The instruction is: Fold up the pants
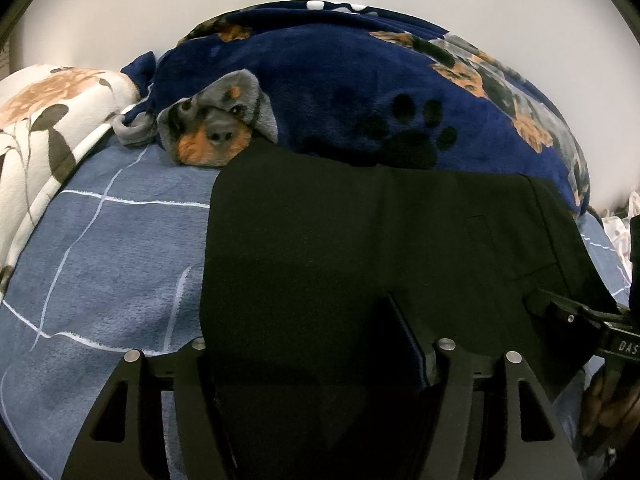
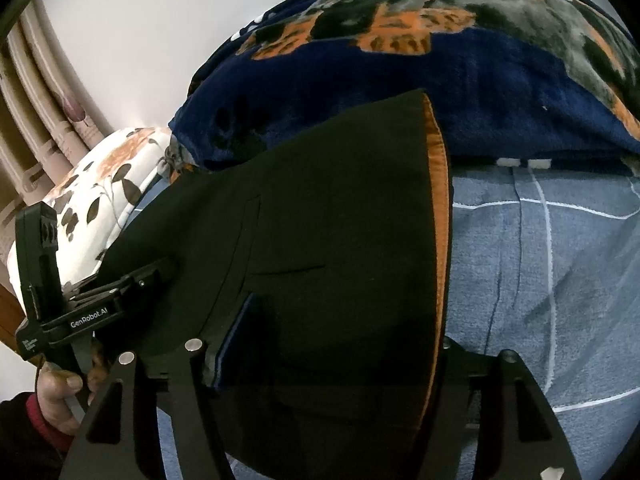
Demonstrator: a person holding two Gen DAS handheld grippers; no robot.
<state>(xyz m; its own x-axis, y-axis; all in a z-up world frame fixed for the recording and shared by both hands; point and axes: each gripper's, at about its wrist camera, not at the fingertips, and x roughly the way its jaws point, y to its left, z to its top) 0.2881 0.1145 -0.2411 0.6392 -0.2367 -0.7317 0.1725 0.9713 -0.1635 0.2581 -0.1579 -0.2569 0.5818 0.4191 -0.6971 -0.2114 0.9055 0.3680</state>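
Note:
Black pants lie folded on the blue checked bed sheet; their near edge drapes over both grippers. In the right wrist view the pants show an orange lining along the right edge. My left gripper is shut on the pants' near edge; one finger shows above the cloth, the other is hidden beneath. My right gripper is shut on the pants too; its left finger shows. Each gripper appears in the other's view: the right gripper and the left gripper.
A navy dog-print fleece blanket is heaped behind the pants against a white wall. A white floral quilt lies at the left. A person's hand holds the left gripper's handle.

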